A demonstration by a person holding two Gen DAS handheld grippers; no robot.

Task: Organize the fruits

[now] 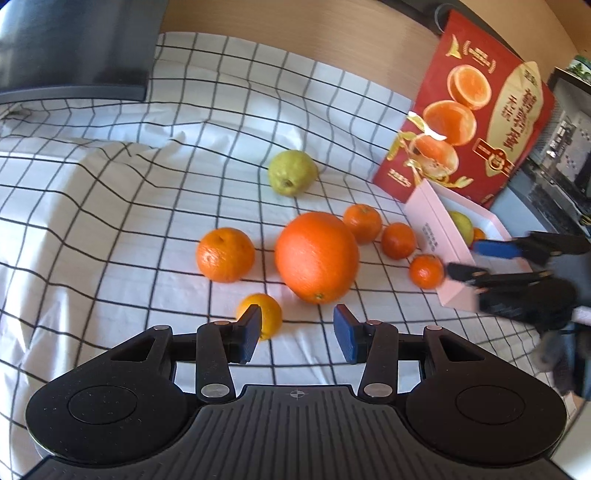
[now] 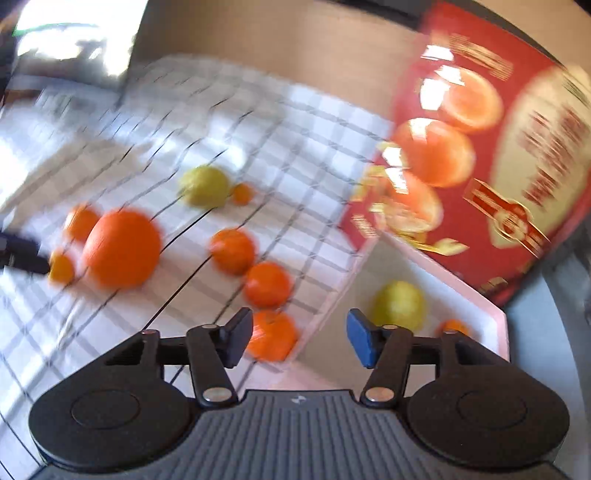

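Note:
Fruit lies on a checked cloth (image 1: 110,221): a big orange (image 1: 317,256), a medium orange (image 1: 225,254), a green fruit (image 1: 291,171) and three small tangerines, the nearest (image 1: 426,271) against a pink box (image 1: 428,221). My left gripper (image 1: 297,332) is open and empty, just short of the big orange. A small yellow-orange fruit (image 1: 267,314) sits partly behind its left finger. My right gripper (image 2: 300,338) is open and empty over the box's near corner, with a tangerine (image 2: 271,334) beside its left finger. Inside the box (image 2: 436,266) lie a green fruit (image 2: 399,304) and a small orange (image 2: 454,326).
A red orange carton (image 1: 469,110) stands upright behind the pink box. A dark object (image 1: 74,48) sits at the cloth's far left, before a wooden board (image 1: 295,22). The right wrist view is motion-blurred.

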